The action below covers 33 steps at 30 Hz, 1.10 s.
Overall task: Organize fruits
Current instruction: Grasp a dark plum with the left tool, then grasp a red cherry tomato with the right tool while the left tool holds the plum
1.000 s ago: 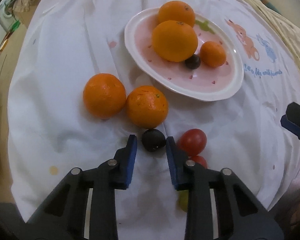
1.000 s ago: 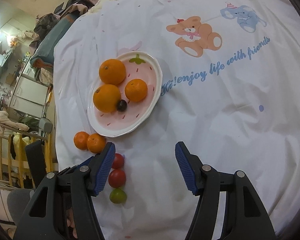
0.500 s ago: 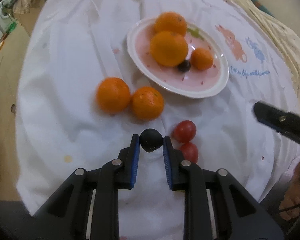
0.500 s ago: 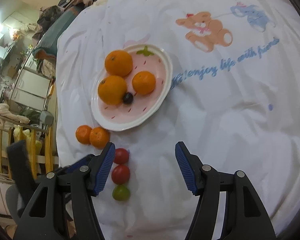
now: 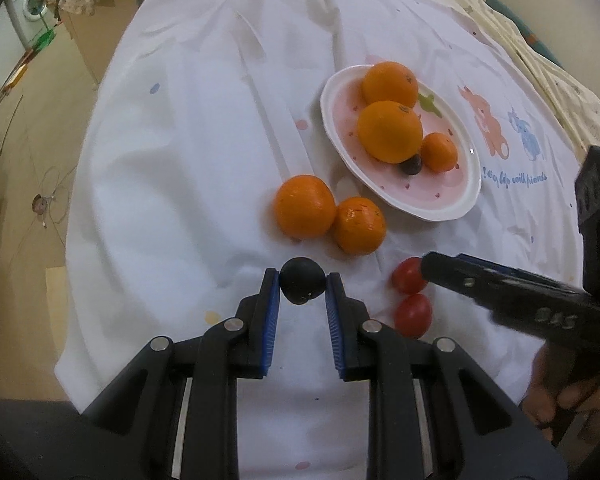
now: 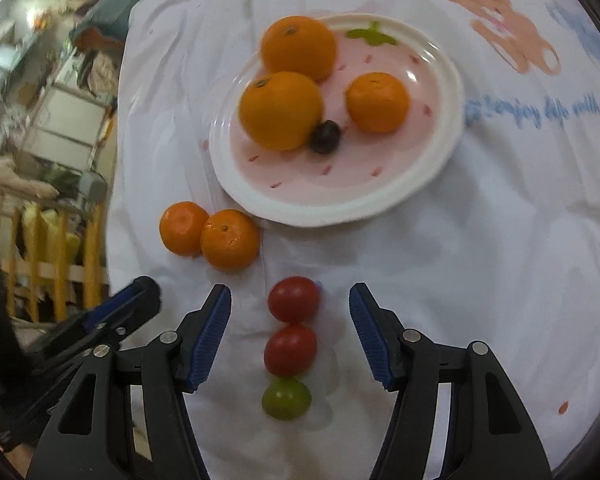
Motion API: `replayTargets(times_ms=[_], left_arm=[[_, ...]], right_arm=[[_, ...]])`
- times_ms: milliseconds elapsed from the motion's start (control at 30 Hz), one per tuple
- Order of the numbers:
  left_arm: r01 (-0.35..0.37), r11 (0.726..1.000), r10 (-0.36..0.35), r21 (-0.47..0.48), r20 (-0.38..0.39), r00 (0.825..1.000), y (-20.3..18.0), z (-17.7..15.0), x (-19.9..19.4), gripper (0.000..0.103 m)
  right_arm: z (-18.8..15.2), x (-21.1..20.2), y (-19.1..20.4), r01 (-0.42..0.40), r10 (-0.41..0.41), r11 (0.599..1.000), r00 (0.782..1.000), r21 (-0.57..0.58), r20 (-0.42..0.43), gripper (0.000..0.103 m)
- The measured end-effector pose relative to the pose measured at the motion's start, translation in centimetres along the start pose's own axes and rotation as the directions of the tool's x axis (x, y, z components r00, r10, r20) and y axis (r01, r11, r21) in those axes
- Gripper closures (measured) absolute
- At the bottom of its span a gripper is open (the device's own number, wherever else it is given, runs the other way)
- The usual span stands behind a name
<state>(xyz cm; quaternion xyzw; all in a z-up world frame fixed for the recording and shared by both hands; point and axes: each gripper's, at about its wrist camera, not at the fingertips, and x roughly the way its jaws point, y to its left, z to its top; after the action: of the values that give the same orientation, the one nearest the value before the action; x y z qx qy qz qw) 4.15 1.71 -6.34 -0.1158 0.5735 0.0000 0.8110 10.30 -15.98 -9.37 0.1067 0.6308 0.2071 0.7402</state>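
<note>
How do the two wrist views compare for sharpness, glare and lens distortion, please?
Left wrist view: mostly sharp, the oranges and the plate crisp, and the cloth's edges bowed by the fisheye lens. Right wrist view: softer, with motion smear on the bear print, the lettering and the room at left, and small glints on the plate rim.
</note>
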Motion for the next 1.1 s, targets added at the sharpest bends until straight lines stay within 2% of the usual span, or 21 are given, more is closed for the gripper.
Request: replayTargets(times_ms=[200, 300, 400, 800, 1100], left_arm=[[0.007, 1.0, -0.007, -0.005, -0.002, 1.0, 0.4, -0.2, -0.1, 0.084], [0.012, 1.0, -0.012, 0.001, -0.001, 1.0, 0.3, -0.2, -0.2, 0.084], [0.012, 1.0, -0.013, 0.01, 0.004, 1.0, 0.0, -0.1, -0.1, 0.084], [-0.027, 1.0, 0.027, 0.007, 0.006, 1.0, -0.2, -0.3, 0.3, 0.084], [-0.045, 0.997, 0.042, 0.062, 0.042, 0.998, -1.4, 0.0, -0.5, 0.084]], right_arm=[[0.0, 2.1, 1.1, 0.057, -0.06, 0.996, 0.997, -0.075, -0.049, 0.053], [-0.1, 2.5, 1.2, 0.058, -0.064, 0.993, 0.996, -0.103, -0.056, 0.069], [0.0, 2.1, 1.4, 0.066, -0.072, 0.99, 0.997, -0.121, -0.04, 0.069], [-0.1, 0.1, 0.6, 0.007, -0.007, 0.996, 1.0, -0.089, 0.004, 0.069], [0.2, -3.3, -0.2, -0.063, 0.067, 0.997, 0.994, -0.038, 0.091, 0.069]])
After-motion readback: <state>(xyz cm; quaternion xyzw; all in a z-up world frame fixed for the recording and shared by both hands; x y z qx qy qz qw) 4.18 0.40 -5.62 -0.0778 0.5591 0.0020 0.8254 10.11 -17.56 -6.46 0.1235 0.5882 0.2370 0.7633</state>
